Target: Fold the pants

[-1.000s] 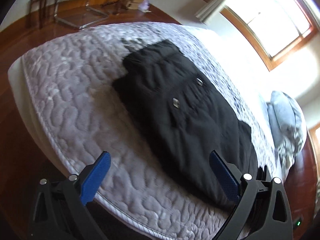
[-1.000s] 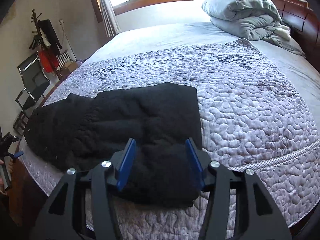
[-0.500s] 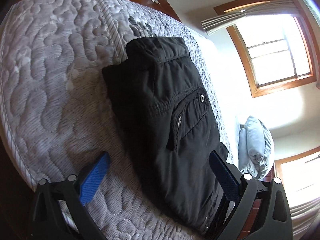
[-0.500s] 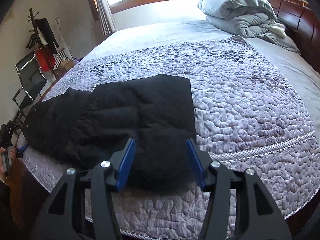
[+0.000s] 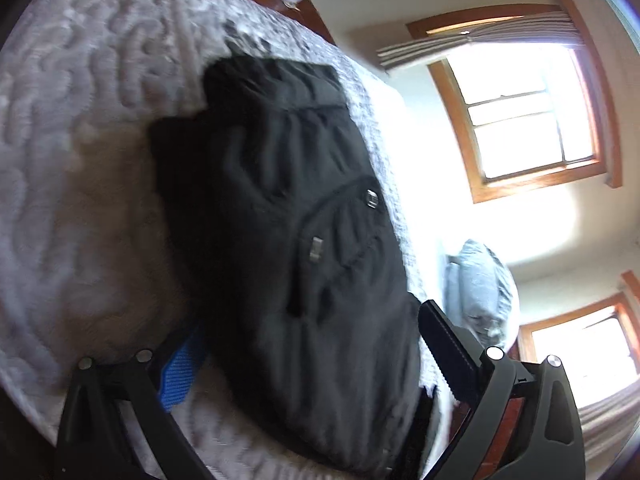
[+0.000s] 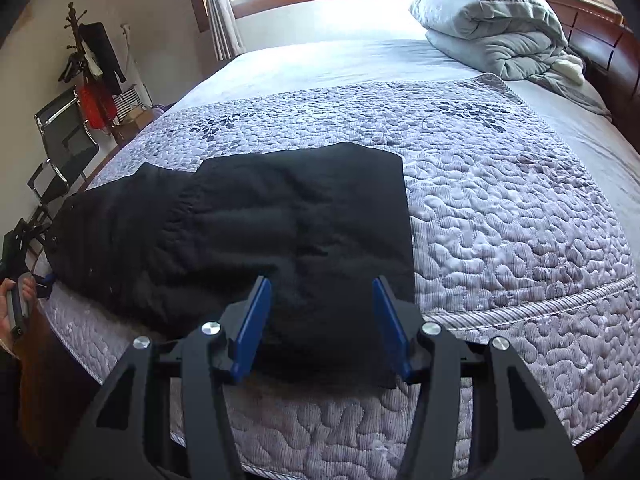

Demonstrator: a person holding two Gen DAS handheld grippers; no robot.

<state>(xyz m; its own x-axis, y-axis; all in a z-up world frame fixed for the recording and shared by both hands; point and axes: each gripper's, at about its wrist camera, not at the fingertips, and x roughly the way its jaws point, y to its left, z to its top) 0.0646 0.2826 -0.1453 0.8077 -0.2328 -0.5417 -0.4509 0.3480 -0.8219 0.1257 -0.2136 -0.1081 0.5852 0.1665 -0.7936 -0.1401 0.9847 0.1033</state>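
Black pants (image 6: 248, 236) lie folded lengthwise on the grey quilted bedspread (image 6: 500, 216), waist end at the left, leg end near me. My right gripper (image 6: 322, 312) is open, its blue pads on either side of the near leg end, low over the cloth. In the left wrist view the pants (image 5: 288, 216) show a pocket with metal snaps. My left gripper (image 5: 312, 344) is open and straddles the waist end; its left pad (image 5: 180, 364) is partly tucked under the cloth edge. The left gripper also shows in the right wrist view (image 6: 16, 268) at the far left.
A folded grey duvet (image 6: 492, 28) lies at the head of the bed by the wooden headboard (image 6: 600, 40). A chair (image 6: 60, 148) and a coat rack (image 6: 88, 56) stand left of the bed. The bed's front edge (image 6: 360, 440) is close below my right gripper.
My left gripper has moved in low onto the waist end, its left pad now slipping under the cloth edge. My right gripper has closed in slightly on the leg end, still open.
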